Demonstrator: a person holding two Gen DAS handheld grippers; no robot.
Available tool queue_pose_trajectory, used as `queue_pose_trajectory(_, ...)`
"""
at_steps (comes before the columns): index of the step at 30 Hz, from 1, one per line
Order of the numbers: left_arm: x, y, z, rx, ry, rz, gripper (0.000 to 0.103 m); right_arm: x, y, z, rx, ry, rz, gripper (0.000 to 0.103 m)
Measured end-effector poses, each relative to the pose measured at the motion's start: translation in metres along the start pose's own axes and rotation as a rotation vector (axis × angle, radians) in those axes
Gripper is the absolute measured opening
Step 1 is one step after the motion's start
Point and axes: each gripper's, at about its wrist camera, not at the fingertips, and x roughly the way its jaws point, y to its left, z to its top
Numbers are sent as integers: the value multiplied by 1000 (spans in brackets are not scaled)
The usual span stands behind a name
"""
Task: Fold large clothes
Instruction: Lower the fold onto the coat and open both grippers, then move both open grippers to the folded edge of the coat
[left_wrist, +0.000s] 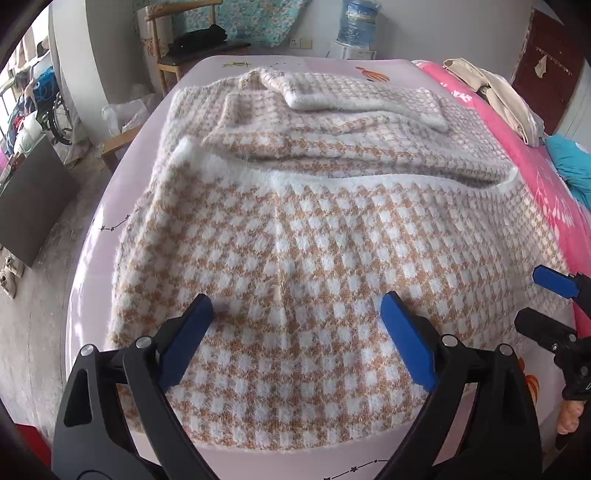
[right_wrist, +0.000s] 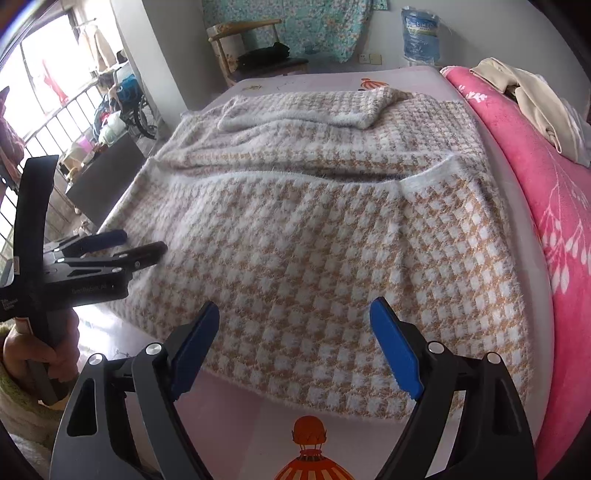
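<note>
Fuzzy tan-and-white checked sweater (left_wrist: 295, 229) lies part-folded on the bed (left_wrist: 92, 258), its hem at 6 o'clock. Left gripper (left_wrist: 295, 332) and right gripper (right_wrist: 293, 339) hover spread, empty. Pinch both hem corners evenly, fold toward 12 o'clock.

Home bedroom, bed (right_wrist: 266, 83) with pink blanket (right_wrist: 535, 177), wooden chair (right_wrist: 236, 40), balcony laundry (right_wrist: 51, 81)

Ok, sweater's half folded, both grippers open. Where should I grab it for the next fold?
Probably the near folded edge of the sweater, one corner per gripper, coming from the near side. The white hem already lies across the middle, so that edge is a straight doubled fold hanging free. Left gripper and right gripper hover open.
</note>
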Motion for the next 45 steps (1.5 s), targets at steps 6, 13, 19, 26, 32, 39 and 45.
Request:
queue_pose_trajectory(6,2,-1,0,-3,9,13,91,2,0,4,-16,-2,-21,90)
queue_pose_trajectory(13,3,-3,2,-13,17,25,93,6,2,6,-34,3,-33,90)
queue_pose_trajectory(19,4,-3,2,-14,22,30,94,6,3,7,-47,2,-33,90)
queue_pose_trajectory(26,4,-2,2,-17,26,29,94,4,3,7,-40,3,-28,90)
queue_pose_trajectory(32,3,-2,2,-17,26,29,94,3,3,8,-37,-1,-21,90)
queue_pose_trajectory(39,3,-2,2,-17,26,30,94,6,3,8,-38,6,-24,90)
queue_pose_trajectory(45,-1,-2,4,-9,3,36,94,15,3,5,-44,23,-39,90)
